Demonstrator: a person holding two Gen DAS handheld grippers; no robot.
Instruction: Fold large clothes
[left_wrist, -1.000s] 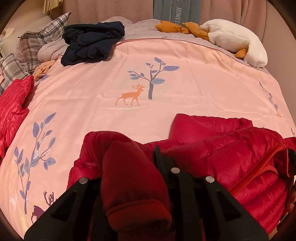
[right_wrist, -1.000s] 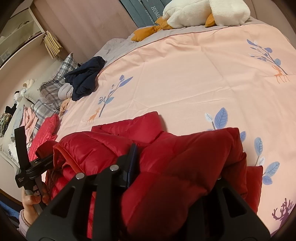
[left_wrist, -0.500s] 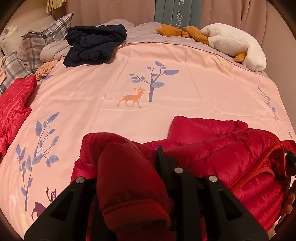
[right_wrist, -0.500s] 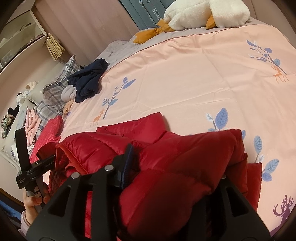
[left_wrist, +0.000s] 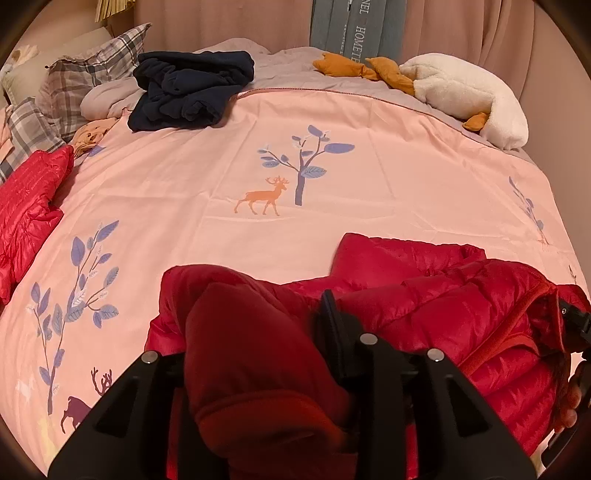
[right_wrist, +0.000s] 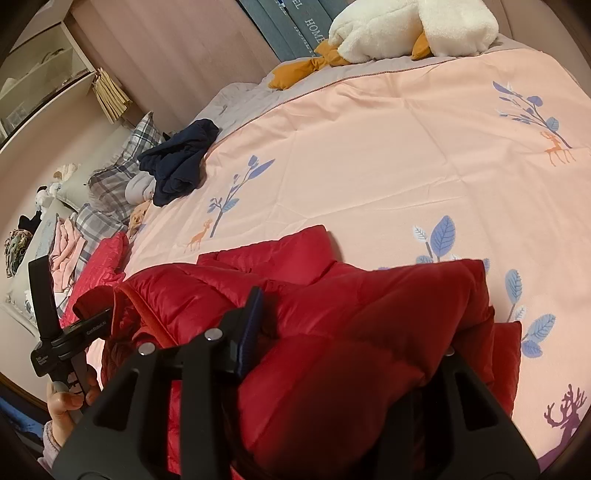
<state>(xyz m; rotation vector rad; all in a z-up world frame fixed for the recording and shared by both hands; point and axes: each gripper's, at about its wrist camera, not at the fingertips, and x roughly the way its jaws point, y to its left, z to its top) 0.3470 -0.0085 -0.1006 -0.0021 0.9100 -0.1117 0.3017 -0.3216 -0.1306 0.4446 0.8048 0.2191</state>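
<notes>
Red quilted nylon fills the foreground: the puffy red down jacket (left_wrist: 436, 306) lies bunched at the near edge of the pink printed duvet cover (left_wrist: 207, 184), and both tools have cloth in their mouths. The left gripper (left_wrist: 258, 354) has a sleeve with a knit cuff between its jaws, which have just been opening; whether the pads press on it cannot be told. The right gripper (right_wrist: 351, 354) has a thick wad of the jacket body between its jaws, which have opened a little within the last second, and the same doubt holds there. By my reading the fold is at an early to middle stage: the jacket is gathered and doubled over but lumpy, with collar and zipper edge askew, so flattening and squaring are left. On the left tool's grey handle (right_wrist: 70, 343), seen from the right camera, small pale lettering reads roughly "GenRobot", with two smaller lines too fine to read. Farther off lie a second red padded garment (left_wrist: 29, 206), a crumpled navy fleece garment (left_wrist: 192, 96) and a white plush goose (left_wrist: 465, 96). At the headboard, blue-grey cushions (left_wrist: 354, 29) show "HOME" and part of another word.
</notes>
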